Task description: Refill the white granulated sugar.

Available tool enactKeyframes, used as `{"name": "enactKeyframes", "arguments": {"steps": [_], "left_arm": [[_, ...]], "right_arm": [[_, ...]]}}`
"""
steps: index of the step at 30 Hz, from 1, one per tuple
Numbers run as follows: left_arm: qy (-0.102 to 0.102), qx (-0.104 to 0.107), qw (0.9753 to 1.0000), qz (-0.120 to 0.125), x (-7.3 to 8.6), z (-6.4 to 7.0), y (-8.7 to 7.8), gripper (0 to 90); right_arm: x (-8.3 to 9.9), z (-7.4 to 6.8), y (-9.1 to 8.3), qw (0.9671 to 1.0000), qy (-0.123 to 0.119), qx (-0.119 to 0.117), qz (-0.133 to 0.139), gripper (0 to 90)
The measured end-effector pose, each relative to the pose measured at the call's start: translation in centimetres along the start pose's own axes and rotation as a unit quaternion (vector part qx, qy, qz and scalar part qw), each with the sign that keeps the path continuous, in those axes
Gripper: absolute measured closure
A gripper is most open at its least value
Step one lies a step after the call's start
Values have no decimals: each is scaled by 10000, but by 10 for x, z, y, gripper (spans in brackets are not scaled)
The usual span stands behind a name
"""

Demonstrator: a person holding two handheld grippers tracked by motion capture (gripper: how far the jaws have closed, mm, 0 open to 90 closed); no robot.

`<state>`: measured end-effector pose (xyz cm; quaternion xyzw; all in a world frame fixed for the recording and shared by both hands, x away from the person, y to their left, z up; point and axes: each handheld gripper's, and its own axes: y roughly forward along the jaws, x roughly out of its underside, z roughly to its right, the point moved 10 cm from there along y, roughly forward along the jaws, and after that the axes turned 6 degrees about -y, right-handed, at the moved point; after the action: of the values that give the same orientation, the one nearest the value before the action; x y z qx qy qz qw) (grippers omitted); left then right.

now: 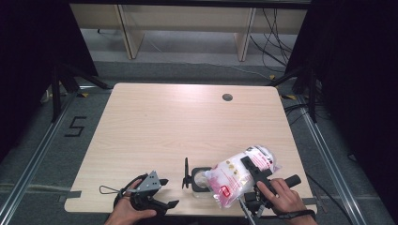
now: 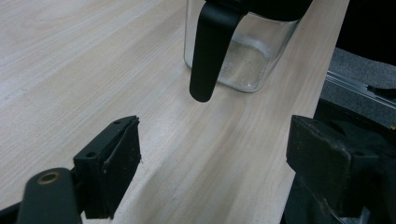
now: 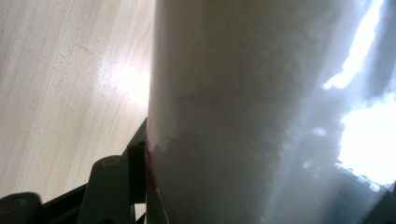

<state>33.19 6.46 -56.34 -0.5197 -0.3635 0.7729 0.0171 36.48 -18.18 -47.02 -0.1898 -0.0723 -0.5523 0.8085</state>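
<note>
gripping the white bag (image 1: 237, 176) tilted over the glass jar (image 1: 201, 180), right tool (image 1: 256, 174) clamps it; left tool (image 1: 159, 192) gapes empty.

Looks like a lab or recording studio set up for filming tabletop work. Shown by a single bare light-wood table (image 1: 155, 131) with a cable hole (image 1: 227, 97) near its far edge, standing on grey carpet. Black curtains (image 1: 33, 51) hung at left and right, with dark tripod legs (image 1: 61, 84) at both far corners. Metal floor rails (image 1: 28, 173) along each side, a "5" taped on the floor (image 1: 75, 126) at left, loose cables (image 1: 272, 33) trailing at far right, plain wooden furniture legs (image 1: 126, 33) beyond.
</note>
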Motion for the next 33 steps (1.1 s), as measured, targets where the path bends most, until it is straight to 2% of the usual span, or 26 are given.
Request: {"name": "enactKeyframes", "arguments": {"steps": [1,3,4,6,7,11,13,14,16,19,20,22,24,26,27,28,31,33], "left_arm": [[0,-2,10000,1,0,0,0,173],[2,9,10000,-17,0,0,0,172],[0,10,10000,-19,0,0,0,172],[4,11,10000,-19,0,0,0,173],[-23,22,10000,6,0,1,0,173],[-22,23,10000,3,0,1,0,173],[-50,14,10000,4,0,1,0,173],[-96,0,10000,-2,1,1,0,172],[-44,-7,10000,-21,1,1,0,172],[-100,11,9999,1,0,2,0,172],[-157,7,9999,2,1,2,0,173],[-154,8,9999,1,1,2,0,172],[-131,-8,9999,-20,1,1,0,173],[-131,-7,9999,-15,1,1,0,172],[-133,-9,9999,-19,1,1,0,173],[-129,-12,9999,-18,1,1,0,173],[-145,6,9999,-3,1,2,0,173],[-141,5,9999,-2,1,2,0,173]], "right_arm": [[0,-1,-1,10000,74,-14,-31,427],[1,-1,-1,10000,48,0,-66,427],[-1,3,0,9999,-71,128,45,427],[-2,5,0,9998,-136,162,69,427],[-1,-1,0,10000,49,64,27,427],[-1,1,0,9999,-136,104,12,427],[0,-1,0,9999,-109,62,-41,427],[1,-3,-1,10000,8,39,-89,427],[1,-3,-1,9999,4,44,-90,428],[2,-1,-2,9999,-109,62,-107,428],[0,0,-1,9998,-171,99,-23,428],[0,0,-2,9998,-149,86,-45,428],[0,3,-2,9995,-310,73,-73,428],[0,2,-3,9997,-236,76,-88,428],[-2,7,-1,9990,-393,228,52,428],[-2,6,-2,9992,-326,223,36,428],[-2,6,-2,9992,-331,224,31,428],[0,1,-2,9997,-172,137,-52,428]]}}
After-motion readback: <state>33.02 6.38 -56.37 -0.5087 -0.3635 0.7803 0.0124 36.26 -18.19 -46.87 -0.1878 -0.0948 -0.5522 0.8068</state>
